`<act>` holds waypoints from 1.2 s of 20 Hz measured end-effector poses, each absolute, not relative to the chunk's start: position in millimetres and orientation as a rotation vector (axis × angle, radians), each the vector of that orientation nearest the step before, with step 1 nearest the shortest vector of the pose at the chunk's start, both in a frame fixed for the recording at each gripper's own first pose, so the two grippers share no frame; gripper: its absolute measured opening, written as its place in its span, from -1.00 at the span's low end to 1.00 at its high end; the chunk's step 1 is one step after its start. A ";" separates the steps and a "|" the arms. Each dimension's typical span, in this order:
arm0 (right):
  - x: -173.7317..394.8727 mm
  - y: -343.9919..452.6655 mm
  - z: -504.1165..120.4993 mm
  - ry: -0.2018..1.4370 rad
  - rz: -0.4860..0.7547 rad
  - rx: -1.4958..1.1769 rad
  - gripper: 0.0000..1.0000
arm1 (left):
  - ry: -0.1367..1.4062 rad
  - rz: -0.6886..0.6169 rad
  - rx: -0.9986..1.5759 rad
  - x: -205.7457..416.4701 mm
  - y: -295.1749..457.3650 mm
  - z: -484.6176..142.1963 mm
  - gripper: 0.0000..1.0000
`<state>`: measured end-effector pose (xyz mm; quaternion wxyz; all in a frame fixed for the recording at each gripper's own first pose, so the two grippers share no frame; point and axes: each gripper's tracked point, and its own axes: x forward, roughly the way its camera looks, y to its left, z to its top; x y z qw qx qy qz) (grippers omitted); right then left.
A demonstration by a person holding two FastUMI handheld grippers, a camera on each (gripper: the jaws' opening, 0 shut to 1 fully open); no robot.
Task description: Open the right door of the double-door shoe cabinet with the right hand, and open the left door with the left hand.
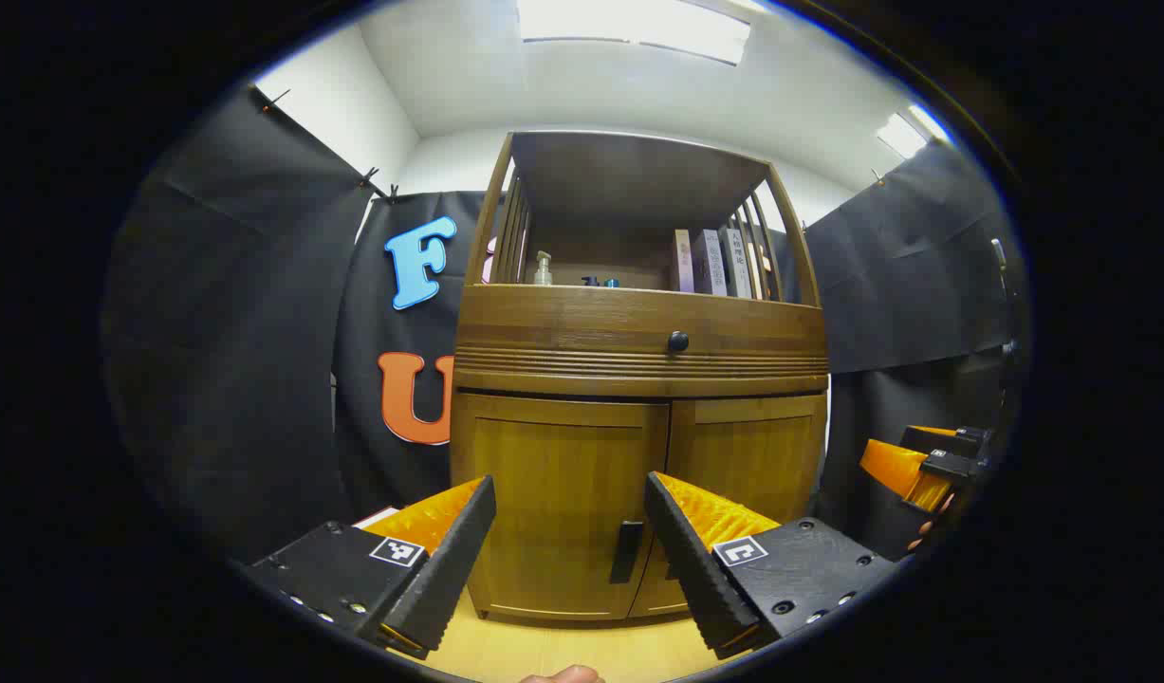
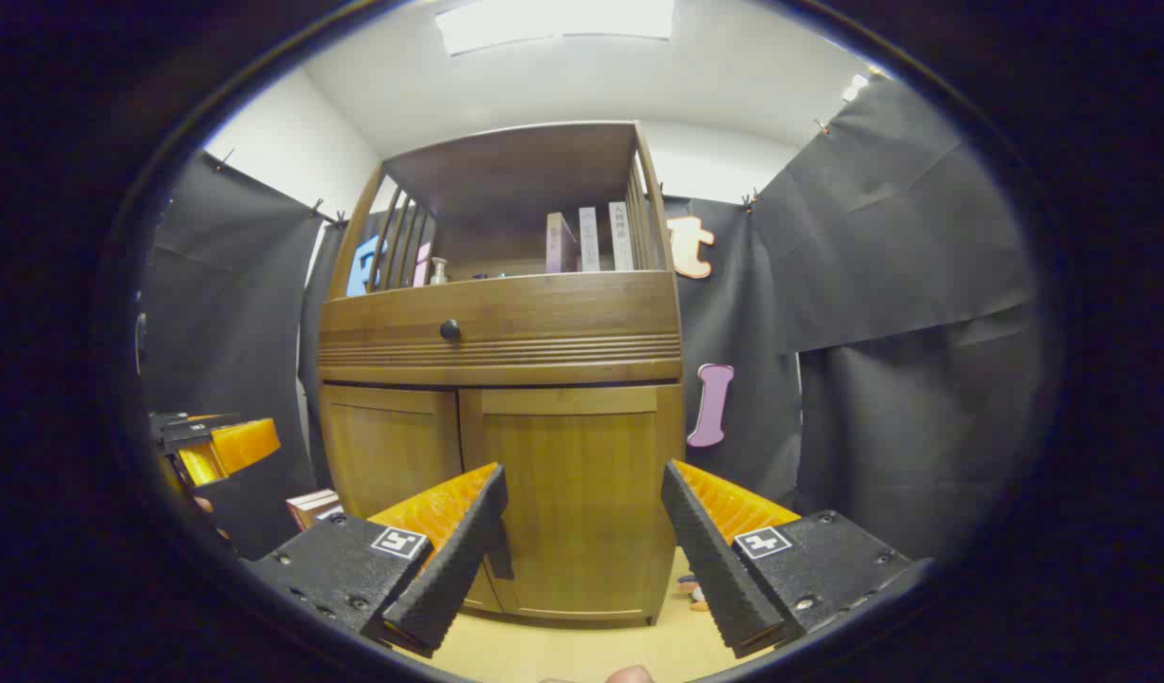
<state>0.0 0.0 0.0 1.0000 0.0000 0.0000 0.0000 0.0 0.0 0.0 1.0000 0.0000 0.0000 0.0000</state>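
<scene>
A brown wooden shoe cabinet (image 1: 638, 379) stands ahead with both lower doors shut. In the left gripper view, the left door (image 1: 558, 503) has a dark handle (image 1: 626, 552) at its inner edge, seen between the fingers of my open left gripper (image 1: 572, 560), which is a short way off. The right door (image 1: 748, 465) sits beside it. In the right gripper view, my open right gripper (image 2: 582, 560) faces the right door (image 2: 582, 493); its left fingertip hides part of a dark handle (image 2: 502, 560). The right gripper (image 1: 923, 470) also appears at the far right of the left gripper view.
A drawer with a round black knob (image 1: 677, 341) runs above the doors. The open shelf on top holds books (image 1: 710, 262) and a pump bottle (image 1: 543, 269). Black cloth walls stand on both sides. A light wooden floor (image 1: 563, 650) lies below. A box (image 2: 311, 505) sits left of the cabinet.
</scene>
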 end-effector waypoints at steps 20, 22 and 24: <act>59.9 45.0 -44.2 0.071 0.067 -0.019 1.00 | -0.032 0.073 0.100 15.6 31.9 2.8 0.89; 72.7 55.5 -63.8 0.107 0.082 -0.025 1.00 | -0.028 0.072 0.107 14.7 33.9 1.1 0.89; 83.6 61.7 -89.6 0.160 0.086 -0.030 1.00 | -0.024 0.074 0.116 15.0 37.5 -1.4 0.89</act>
